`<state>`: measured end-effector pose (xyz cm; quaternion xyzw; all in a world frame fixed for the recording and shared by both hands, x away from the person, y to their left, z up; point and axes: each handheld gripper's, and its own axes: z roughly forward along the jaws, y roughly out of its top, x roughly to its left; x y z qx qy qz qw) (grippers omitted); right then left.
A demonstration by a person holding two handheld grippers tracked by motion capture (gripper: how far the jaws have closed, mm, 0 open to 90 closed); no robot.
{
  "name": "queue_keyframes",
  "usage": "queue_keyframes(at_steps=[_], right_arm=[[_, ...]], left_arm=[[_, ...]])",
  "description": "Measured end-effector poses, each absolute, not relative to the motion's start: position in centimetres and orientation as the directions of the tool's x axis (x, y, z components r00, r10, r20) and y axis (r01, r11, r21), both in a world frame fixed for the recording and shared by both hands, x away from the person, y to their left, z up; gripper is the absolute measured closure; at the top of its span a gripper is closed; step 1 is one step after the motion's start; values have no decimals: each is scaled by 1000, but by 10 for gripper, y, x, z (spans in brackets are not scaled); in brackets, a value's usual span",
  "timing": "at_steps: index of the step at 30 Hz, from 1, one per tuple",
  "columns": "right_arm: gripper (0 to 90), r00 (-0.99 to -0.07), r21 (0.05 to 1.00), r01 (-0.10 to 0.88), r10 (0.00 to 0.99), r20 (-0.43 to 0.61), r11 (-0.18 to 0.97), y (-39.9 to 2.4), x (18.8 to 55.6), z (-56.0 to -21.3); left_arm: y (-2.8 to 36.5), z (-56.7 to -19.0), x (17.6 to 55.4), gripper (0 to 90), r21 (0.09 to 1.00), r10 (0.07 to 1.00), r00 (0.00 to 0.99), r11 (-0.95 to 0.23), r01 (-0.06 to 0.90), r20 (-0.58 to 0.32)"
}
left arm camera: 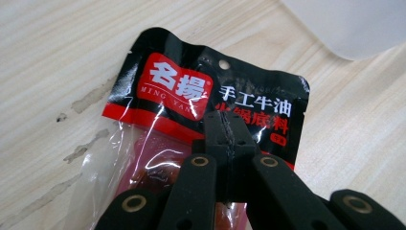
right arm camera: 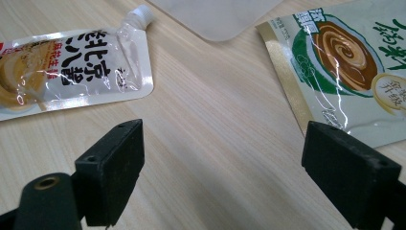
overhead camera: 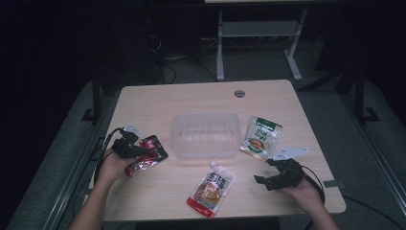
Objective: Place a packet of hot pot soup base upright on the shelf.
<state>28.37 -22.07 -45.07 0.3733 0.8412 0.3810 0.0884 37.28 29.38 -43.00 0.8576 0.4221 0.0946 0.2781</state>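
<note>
**First packet gripped, tub not yet loaded**

Going by the layout, the work is to gather the sauce packets into the clear plastic tub (overhead camera: 206,135) at the table's centre, and it looks barely begun: through its walls nothing can be seen inside.

At the tub's nine o'clock, the left gripper (overhead camera: 128,149) is clamped on the red-and-black packet (overhead camera: 147,155). In the left gripper view its jaws meet tightly over the packet's printed face (left arm camera: 191,91), just below the black header, with the wooden table (left arm camera: 57,57) beneath. Whether the packet is clear of the table or only pinched in place I cannot tell. This one is the step in hand; it has to travel toward three o'clock to reach the tub.

At the tub's six o'clock lies the spouted pouch (overhead camera: 210,189), flat and untouched, spout pointing toward twelve.

At the tub's three o'clock lies the green-and-white packet (overhead camera: 261,137), also untouched, near the tub wall.

The right gripper (overhead camera: 271,180) waits at about five o'clock from the tub with jaws spread wide and nothing between them; its own view shows bare wood in the gap, the pouch (right arm camera: 72,67) and green packet (right arm camera: 344,62) lying beyond on either side.

So by my reckoning, one packet is in grip and all three are left to place.
</note>
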Motion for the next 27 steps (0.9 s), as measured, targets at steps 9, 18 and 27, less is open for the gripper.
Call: queue_keyframes(at_steps=[9,18,27], right_arm=[[143,-710,703,560,691,136,437,-218,284,-451],[143,-708,703,563,692,139,435,-219,284,-451],[143,-710,702,563,691,139,437,-219,283,-450]], left_arm=[[327,-421,388,900,606,847,530,-401,687,-39],[344,-430,381,900,561,849,525,-405,722,-64],[337,-434,380,900,525,839,540,-431,734,-66]])
